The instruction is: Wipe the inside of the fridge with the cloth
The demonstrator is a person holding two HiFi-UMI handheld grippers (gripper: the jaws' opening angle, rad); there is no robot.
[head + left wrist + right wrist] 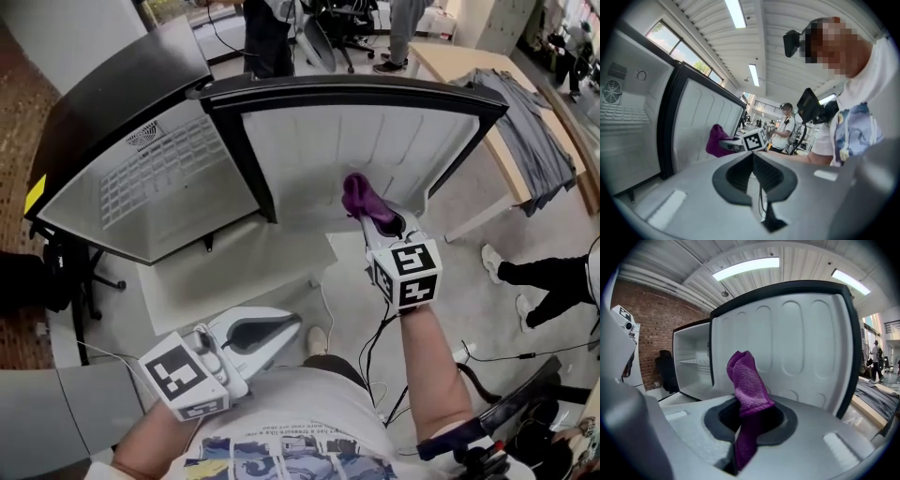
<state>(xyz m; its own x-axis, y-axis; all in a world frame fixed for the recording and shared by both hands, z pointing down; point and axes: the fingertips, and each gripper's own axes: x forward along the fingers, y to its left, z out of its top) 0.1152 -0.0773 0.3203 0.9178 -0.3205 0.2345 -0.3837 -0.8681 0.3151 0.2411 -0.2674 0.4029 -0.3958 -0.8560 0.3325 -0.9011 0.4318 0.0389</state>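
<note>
The right hand-held gripper (pixel 367 217), mid-frame in the head view, is clamped on the purple cloth (pixel 358 194), which is held up in front of the open fridge (pixel 141 178) door (pixel 375 141). Its own view adds a shelf (pixel 693 361) inside the fridge at centre left. The left hand-held gripper (pixel 281 330), at lower left, has its jaws together on nothing; its own view shows the cloth side-on

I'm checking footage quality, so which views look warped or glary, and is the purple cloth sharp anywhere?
Head view: evenly lit, fridge door edges bowed, purple cloth fairly sharp. Left gripper view: heavy fisheye, dark corners, glaring ceiling lights, cloth small and soft. Right gripper view: same fisheye and dark corners, cloth crisp in the right gripper.
</note>
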